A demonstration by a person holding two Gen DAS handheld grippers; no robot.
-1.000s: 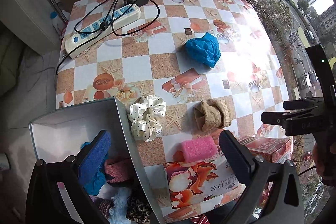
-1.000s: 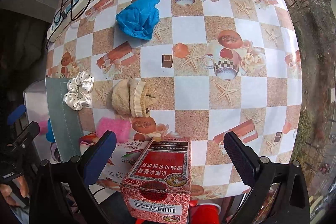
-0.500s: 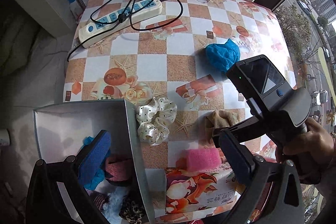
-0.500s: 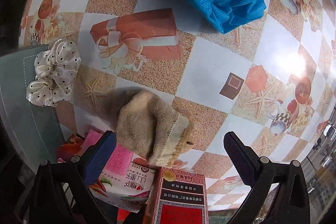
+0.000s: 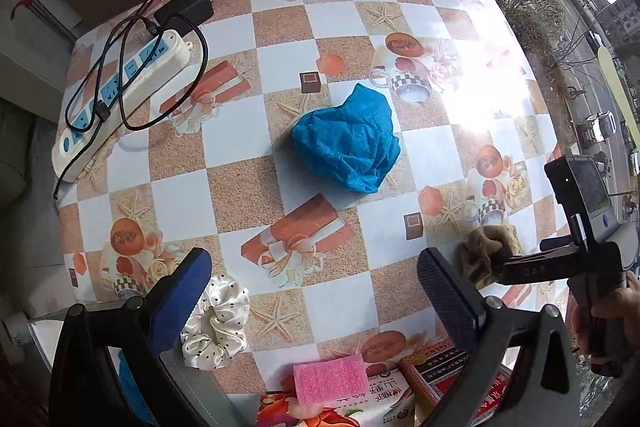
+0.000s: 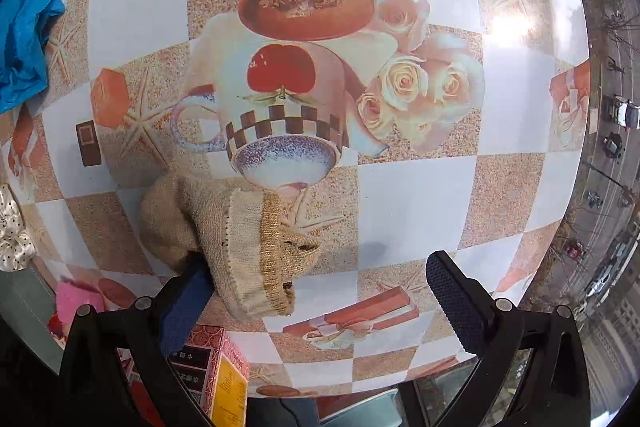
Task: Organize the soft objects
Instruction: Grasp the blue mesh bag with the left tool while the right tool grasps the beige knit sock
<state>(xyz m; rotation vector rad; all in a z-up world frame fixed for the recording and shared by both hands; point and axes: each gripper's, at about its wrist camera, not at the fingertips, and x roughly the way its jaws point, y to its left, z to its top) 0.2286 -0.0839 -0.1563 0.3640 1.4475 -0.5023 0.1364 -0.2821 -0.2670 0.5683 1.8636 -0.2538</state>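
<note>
A tan knitted sock (image 6: 240,239) lies crumpled on the patterned tablecloth. My right gripper (image 6: 320,303) is open and low over it, with the sock against the left finger (image 6: 184,303) and a wide gap to the other finger. In the left wrist view the same sock (image 5: 486,247) sits at the tips of the right gripper (image 5: 516,259), which a hand holds. My left gripper (image 5: 314,299) hangs open and holds nothing. Near it are a white dotted scrunchie (image 5: 216,327), a pink sponge (image 5: 330,373) and, farther off, a crumpled blue cloth (image 5: 348,143).
A white power strip (image 5: 120,91) with a black cable and adapter lies at the far left. Printed cartons (image 5: 436,375) stand at the near edge, with a red one (image 6: 208,367) beside my right gripper. A grey box rim (image 5: 188,375) shows at bottom left. The table edge runs along the right.
My right gripper has dropped close to the table and shifted right, so the sock now rests against its left finger. My left gripper has moved forward from over the grey box to over the table.
</note>
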